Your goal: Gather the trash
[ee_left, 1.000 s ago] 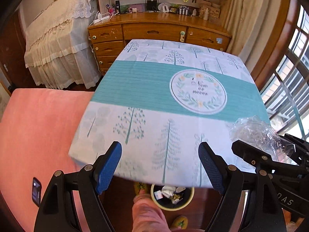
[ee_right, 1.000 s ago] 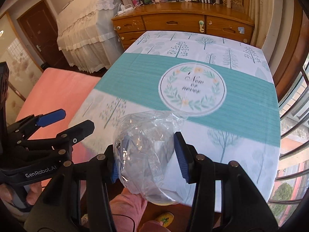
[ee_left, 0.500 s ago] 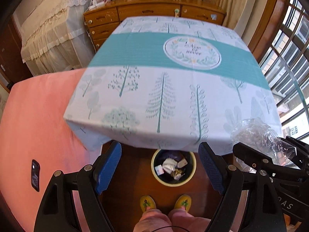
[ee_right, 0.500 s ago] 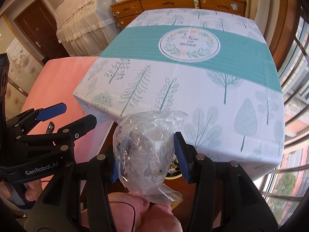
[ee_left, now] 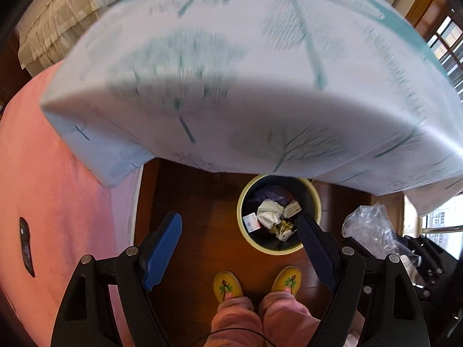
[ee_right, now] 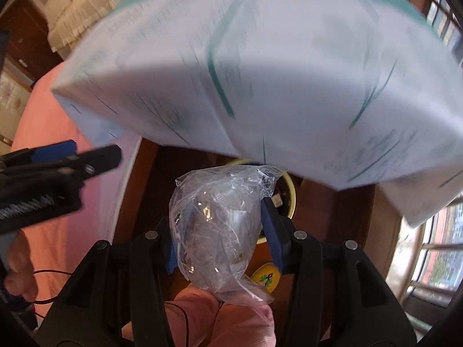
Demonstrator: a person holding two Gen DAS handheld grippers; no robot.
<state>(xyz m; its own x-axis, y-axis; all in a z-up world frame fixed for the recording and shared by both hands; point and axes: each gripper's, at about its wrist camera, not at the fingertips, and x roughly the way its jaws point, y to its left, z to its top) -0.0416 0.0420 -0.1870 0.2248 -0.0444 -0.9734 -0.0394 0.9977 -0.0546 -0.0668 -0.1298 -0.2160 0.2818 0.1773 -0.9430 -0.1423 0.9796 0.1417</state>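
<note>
Right gripper (ee_right: 222, 231) pinching the plastic wrap (ee_right: 217, 231), left gripper (ee_left: 240, 248) spread and empty: centre the wrap over the bin (ee_left: 314, 202), clear of the tablecloth (ee_left: 231, 86), then release.

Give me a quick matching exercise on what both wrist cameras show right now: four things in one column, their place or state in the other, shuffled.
Things:
1. clear plastic bag
2. trash bin
3. left hand-held gripper
4. yellow slippers

Place or state:
A. open, nothing between the pads
B. on the person's feet, on the wooden floor
C. pinched in the right hand-held gripper
D. on the floor at the table edge, paper scraps inside

Pairs: 1-C, 2-D, 3-A, 4-B
</note>
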